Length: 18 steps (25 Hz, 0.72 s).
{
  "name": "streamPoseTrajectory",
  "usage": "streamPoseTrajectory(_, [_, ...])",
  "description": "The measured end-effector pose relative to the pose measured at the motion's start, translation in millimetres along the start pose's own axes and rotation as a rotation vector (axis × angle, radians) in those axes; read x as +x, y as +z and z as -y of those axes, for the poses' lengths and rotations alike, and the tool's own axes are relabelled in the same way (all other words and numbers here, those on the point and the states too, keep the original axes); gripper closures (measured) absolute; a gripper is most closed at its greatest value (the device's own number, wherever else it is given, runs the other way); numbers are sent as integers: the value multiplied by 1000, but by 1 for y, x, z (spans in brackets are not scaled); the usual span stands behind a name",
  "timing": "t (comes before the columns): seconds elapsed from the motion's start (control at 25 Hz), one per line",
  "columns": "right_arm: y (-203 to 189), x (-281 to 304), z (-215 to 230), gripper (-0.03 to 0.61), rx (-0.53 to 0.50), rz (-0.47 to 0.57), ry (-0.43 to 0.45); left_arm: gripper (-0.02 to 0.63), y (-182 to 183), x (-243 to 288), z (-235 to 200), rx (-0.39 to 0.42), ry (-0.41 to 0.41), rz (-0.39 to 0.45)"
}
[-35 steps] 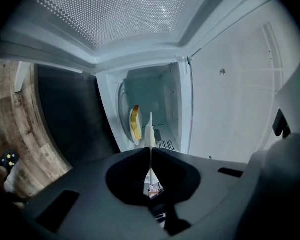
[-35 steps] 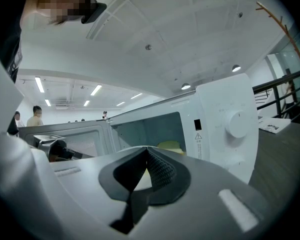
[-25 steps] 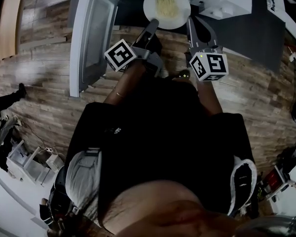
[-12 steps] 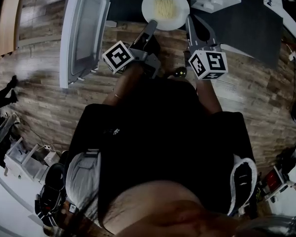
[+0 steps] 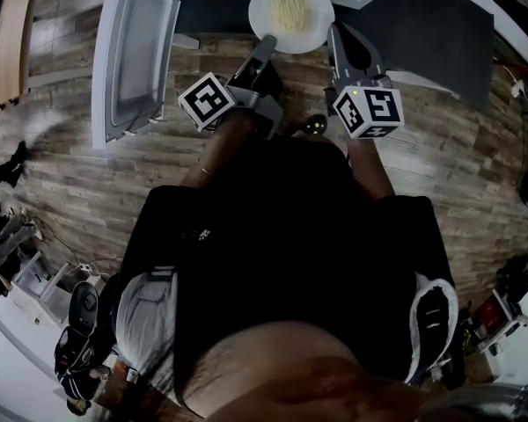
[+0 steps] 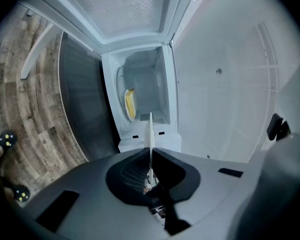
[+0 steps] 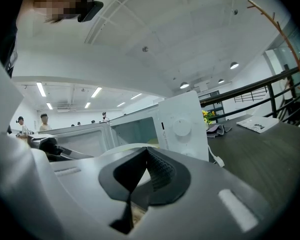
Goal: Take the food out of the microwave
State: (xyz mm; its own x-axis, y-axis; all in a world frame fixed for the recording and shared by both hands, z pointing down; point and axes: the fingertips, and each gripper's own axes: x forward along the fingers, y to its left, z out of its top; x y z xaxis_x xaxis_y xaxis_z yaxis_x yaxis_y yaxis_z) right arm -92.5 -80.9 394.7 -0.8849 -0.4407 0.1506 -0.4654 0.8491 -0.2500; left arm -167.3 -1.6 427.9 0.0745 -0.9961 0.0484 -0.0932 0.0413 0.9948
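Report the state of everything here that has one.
White microwave door: open.
White round plate of yellow noodles: out of the microwave, held in the air by its rim on two sides.
Left gripper: shut on the plate's rim.
Right gripper: shut on the plate's opposite rim.

Left gripper [image 5: 271,39] and right gripper [image 5: 333,33] point forward, fingers [image 5: 260,55] clamped.

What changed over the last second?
The left gripper and right gripper carried the plate of noodles slightly away from the microwave; its open door now sits farther left of the plate. Unchanged: both grippers shut on the rim, door open.
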Motion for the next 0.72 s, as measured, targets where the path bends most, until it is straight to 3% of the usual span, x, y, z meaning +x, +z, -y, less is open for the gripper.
streamPoseTrajectory(0.72, [2, -77, 42, 586, 16, 58, -109, 598, -76, 18, 5, -2, -19, -126])
